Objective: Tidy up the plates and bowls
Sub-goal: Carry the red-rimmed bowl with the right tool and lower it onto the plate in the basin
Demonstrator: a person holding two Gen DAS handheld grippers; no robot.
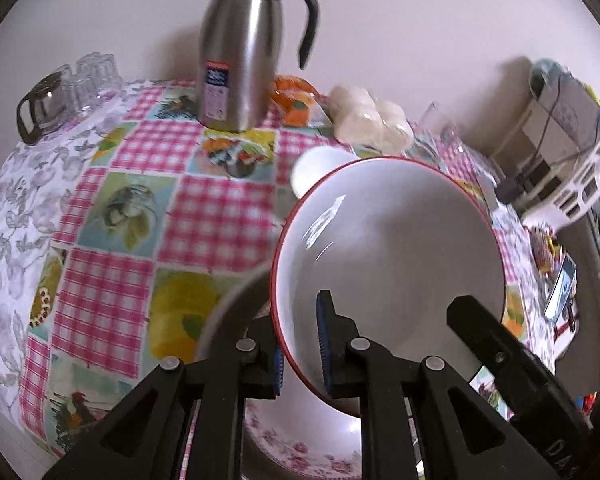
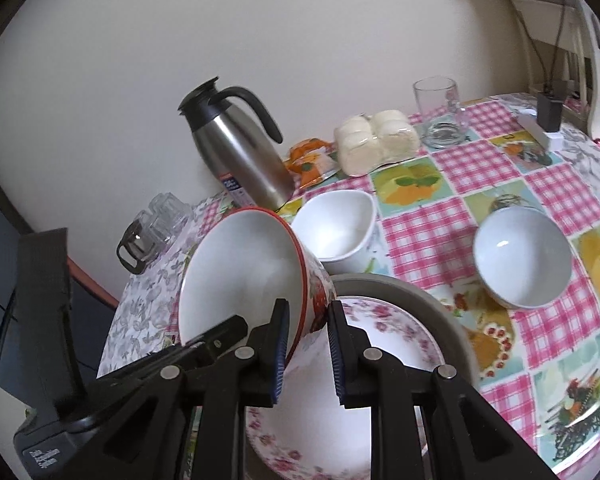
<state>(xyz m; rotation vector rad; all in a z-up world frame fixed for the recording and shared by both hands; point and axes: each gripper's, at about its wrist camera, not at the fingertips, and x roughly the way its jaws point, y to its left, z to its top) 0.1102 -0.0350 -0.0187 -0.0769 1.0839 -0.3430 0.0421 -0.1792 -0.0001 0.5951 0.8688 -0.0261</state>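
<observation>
A white bowl with a red rim [image 1: 388, 240] and a floral outside hangs tilted above the table, held from two sides. My left gripper [image 1: 300, 332] is shut on its near rim, one blue pad inside and one outside. My right gripper [image 2: 308, 320] is shut on the bowl's [image 2: 240, 272] other side, its rim between the pads. Under the bowl lies a floral plate [image 2: 392, 332] on a grey plate [image 2: 448, 312]. Two plain white bowls [image 2: 332, 228] [image 2: 524, 256] stand on the tablecloth beyond.
A steel jug [image 1: 240, 60], an orange packet [image 1: 296, 100] and wrapped white buns [image 1: 372, 116] stand at the back by the wall. Glasses [image 1: 92, 76] sit at the far left, a glass mug [image 2: 440, 112] at the far right. A white chair [image 1: 580, 160] stands to the right.
</observation>
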